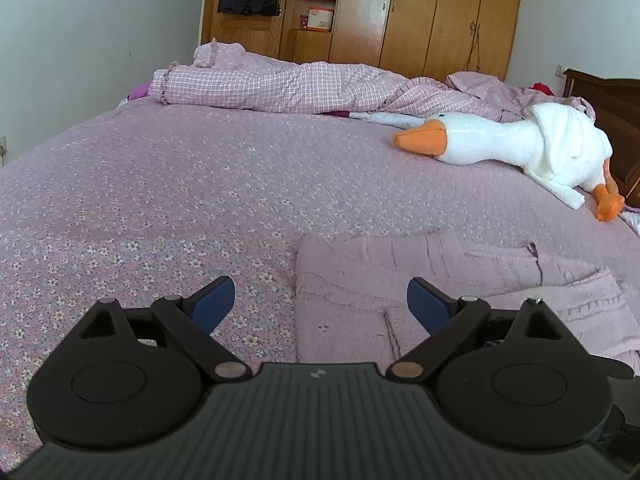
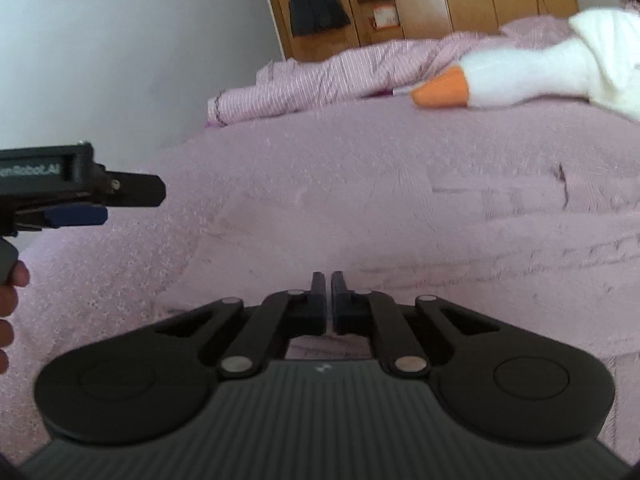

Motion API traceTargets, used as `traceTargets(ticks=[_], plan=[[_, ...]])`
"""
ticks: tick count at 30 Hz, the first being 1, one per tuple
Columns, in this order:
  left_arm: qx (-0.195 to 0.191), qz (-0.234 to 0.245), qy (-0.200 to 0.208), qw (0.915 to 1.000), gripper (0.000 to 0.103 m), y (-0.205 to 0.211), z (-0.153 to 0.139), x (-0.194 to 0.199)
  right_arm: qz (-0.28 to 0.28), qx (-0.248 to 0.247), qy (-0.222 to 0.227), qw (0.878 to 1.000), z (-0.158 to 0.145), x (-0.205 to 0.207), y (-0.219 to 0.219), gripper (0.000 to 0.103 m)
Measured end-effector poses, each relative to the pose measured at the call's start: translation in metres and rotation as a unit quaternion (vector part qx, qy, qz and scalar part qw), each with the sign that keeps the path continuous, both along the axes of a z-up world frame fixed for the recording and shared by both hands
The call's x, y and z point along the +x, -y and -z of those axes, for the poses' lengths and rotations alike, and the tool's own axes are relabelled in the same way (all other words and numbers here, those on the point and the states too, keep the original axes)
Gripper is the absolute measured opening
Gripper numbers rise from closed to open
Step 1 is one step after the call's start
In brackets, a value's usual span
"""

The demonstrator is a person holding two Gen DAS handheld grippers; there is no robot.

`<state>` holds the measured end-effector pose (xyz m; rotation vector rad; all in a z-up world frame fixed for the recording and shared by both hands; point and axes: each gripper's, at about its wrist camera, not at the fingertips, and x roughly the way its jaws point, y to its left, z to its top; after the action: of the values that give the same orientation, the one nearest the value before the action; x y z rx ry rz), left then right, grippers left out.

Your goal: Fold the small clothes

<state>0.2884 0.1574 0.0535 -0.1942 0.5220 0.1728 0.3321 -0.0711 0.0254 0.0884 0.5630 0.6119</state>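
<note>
While left gripper gapes, right gripper pinched over sweater.

bed in floral pink sheet, with pink knit garment, plush goose, rumpled checked quilt

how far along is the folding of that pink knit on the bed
Partly done, it seems: the pink knit lies on the bed with a straight left edge, one part doubled over at its right. Nothing is in hand: the left gripper is open over that edge, and the right gripper is shut with no cloth visible between its fingers. Whether more folds remain is unclear.
</note>
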Motion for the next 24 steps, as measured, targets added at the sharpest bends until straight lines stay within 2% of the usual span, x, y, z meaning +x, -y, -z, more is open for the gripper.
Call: traceTargets(ticks=[3,6,7,11,15,18,21,23,24], plan=[[0.004,0.003,-0.002,1.0000,0.097,0.002,0.002,0.002,0.007,-0.016,-0.025,1.000,0.009,0.004,-0.004,0.004],[0.006,0.006,-0.004,0.9999,0.097,0.004,0.005,0.003,0.011,-0.016,-0.030,0.999,0.008,0.005,-0.006,0.004],[0.009,0.008,-0.005,0.9999,0.097,0.005,0.006,0.003,0.012,-0.011,-0.025,1.000,0.007,0.004,-0.004,0.007],[0.022,0.011,-0.013,0.9996,0.097,0.011,0.011,0.004,0.023,0.030,-0.014,0.999,0.001,-0.011,0.013,0.007],[0.011,0.005,-0.012,0.9999,0.097,0.018,0.018,0.001,0.022,0.051,-0.020,0.998,-0.003,-0.034,0.041,0.007],[-0.012,0.006,-0.004,0.9999,0.097,0.024,0.025,-0.004,0.025,0.032,-0.006,0.999,-0.011,-0.053,0.067,0.008],[-0.017,0.038,-0.005,0.9991,0.097,0.035,0.028,-0.014,0.033,0.027,0.001,0.999,-0.020,-0.071,0.106,0.008],[-0.023,0.061,0.010,0.9978,0.097,0.042,0.027,-0.030,0.038,0.033,-0.005,0.999,-0.025,-0.080,0.135,0.009],[-0.032,0.068,0.012,0.9971,0.097,0.043,0.028,-0.037,0.042,0.037,-0.007,0.998,-0.027,-0.086,0.151,0.014]])
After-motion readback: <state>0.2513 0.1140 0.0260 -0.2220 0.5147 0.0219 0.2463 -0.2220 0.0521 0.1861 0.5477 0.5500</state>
